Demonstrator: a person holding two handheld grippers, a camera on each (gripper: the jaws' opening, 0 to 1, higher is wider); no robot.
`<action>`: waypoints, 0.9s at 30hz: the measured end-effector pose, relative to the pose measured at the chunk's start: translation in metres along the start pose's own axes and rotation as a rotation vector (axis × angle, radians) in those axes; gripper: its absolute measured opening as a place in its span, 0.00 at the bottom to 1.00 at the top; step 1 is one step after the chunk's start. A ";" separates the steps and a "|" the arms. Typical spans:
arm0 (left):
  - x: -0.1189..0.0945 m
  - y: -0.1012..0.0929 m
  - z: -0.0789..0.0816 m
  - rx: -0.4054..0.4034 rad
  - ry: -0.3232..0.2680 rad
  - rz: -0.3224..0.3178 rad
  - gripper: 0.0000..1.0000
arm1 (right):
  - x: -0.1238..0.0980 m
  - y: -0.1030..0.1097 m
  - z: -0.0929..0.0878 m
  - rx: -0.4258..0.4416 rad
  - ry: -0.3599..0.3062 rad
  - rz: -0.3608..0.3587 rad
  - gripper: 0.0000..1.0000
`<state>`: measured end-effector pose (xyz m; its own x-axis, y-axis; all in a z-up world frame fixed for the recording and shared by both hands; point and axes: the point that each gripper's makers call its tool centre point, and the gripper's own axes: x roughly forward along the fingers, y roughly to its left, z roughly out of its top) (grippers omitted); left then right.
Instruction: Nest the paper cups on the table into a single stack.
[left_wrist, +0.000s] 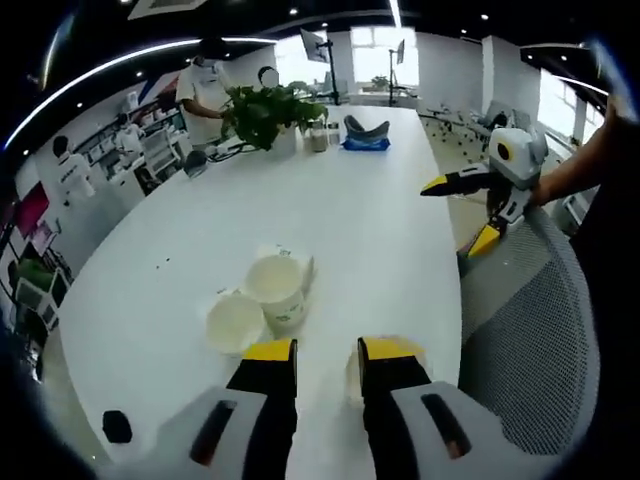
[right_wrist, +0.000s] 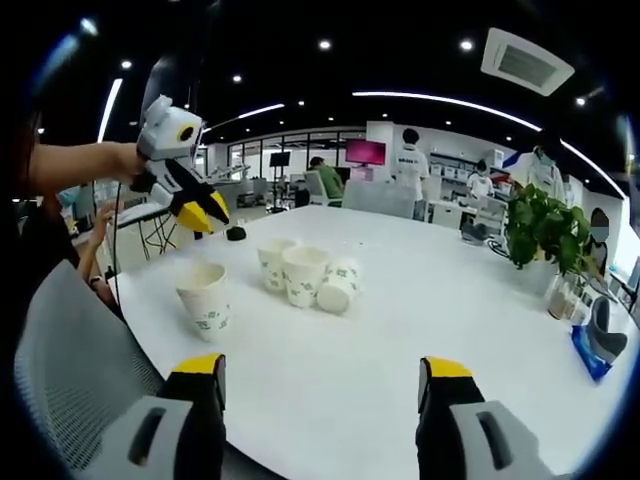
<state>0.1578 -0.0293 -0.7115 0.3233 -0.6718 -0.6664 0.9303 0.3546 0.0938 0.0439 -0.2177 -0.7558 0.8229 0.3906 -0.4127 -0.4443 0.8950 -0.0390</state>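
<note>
On white table (right_wrist: 400, 340), lone upright cup (right_wrist: 204, 297) just ahead of left gripper (left_wrist: 327, 352), jaws parted and seemingly empty; right gripper (right_wrist: 320, 375) wide open, farther off.

My right gripper (right_wrist: 320, 385) hangs with jaws wide apart over the white surface (right_wrist: 400, 340); four paper cups (right_wrist: 300, 275) (one tipped over) stand beneath the left gripper (right_wrist: 205, 212).
</note>
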 end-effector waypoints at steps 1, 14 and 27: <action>0.000 0.002 0.000 0.000 0.000 0.004 0.22 | 0.000 0.000 0.000 0.000 -0.001 0.000 0.80; 0.015 0.034 0.000 0.012 0.015 0.045 0.23 | 0.001 0.000 -0.001 0.000 0.000 0.004 0.80; 0.036 0.051 -0.001 0.044 0.011 0.054 0.25 | 0.000 0.001 0.001 0.001 0.000 0.005 0.80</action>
<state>0.2165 -0.0343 -0.7313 0.3714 -0.6453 -0.6675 0.9184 0.3607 0.1623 0.0439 -0.2165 -0.7555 0.8205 0.3954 -0.4128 -0.4484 0.8931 -0.0360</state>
